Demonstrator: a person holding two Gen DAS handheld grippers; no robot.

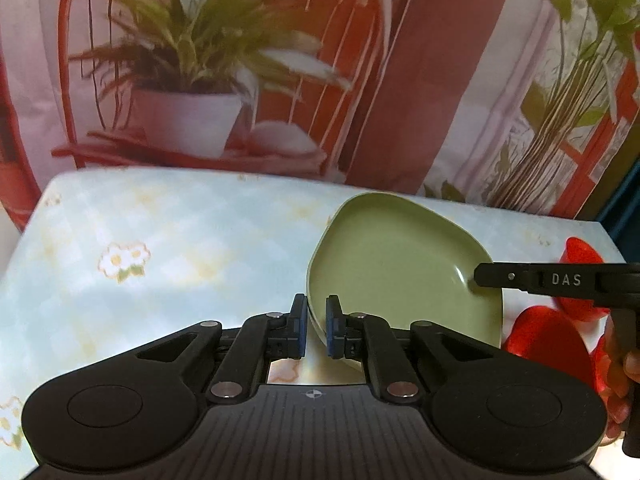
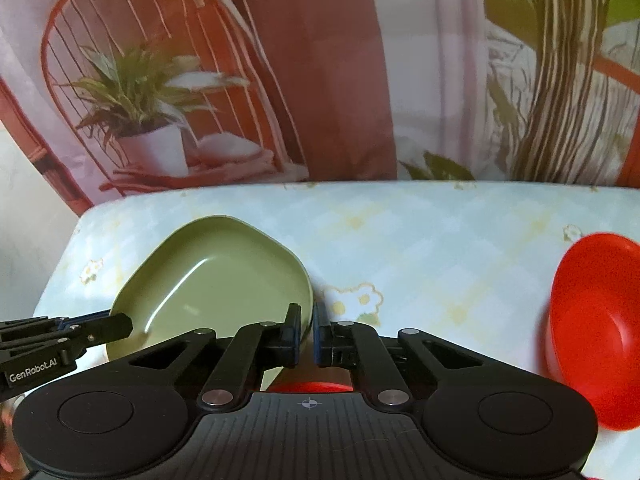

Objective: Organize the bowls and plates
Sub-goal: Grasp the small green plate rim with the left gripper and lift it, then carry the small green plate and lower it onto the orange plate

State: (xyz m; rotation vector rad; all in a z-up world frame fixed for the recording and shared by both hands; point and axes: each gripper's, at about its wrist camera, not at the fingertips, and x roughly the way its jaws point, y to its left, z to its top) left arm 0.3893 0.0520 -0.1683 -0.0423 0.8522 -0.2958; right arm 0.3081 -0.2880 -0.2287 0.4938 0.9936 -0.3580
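Evidently the sorting was only partly done. The green plate [image 1: 400, 276] was off the worktop [image 1: 180, 232], tilted and held from both sides: the left gripper [image 1: 316, 326] had its fingers closed on the plate's left rim, and the right gripper [image 2: 307, 334] pinched the opposite rim with its fingers closed on the edge. In the left wrist view a second green edge seemed to show just under the first at the pinch, so there may have been two plates nested there; I could not tell for sure.

Relative to the green plate, the red bowls [image 1: 552, 336] lay to its right and below it, low on the worktop near the right gripper's body; at least two red rims showed there, seemingly overlapping, though whether they were truly stacked was unclear. In the right wrist view one red bowl [image 2: 596, 328] sat well to the right of the plate, tipped toward the camera, and a sliver of red showed beneath the gripper itself.

My judgement: the bowls had been gathered on the plate's right, the plate had yet to be set down in its place, and the worktop to the plate's left, with its flower print [image 1: 124, 260], offered room for it.
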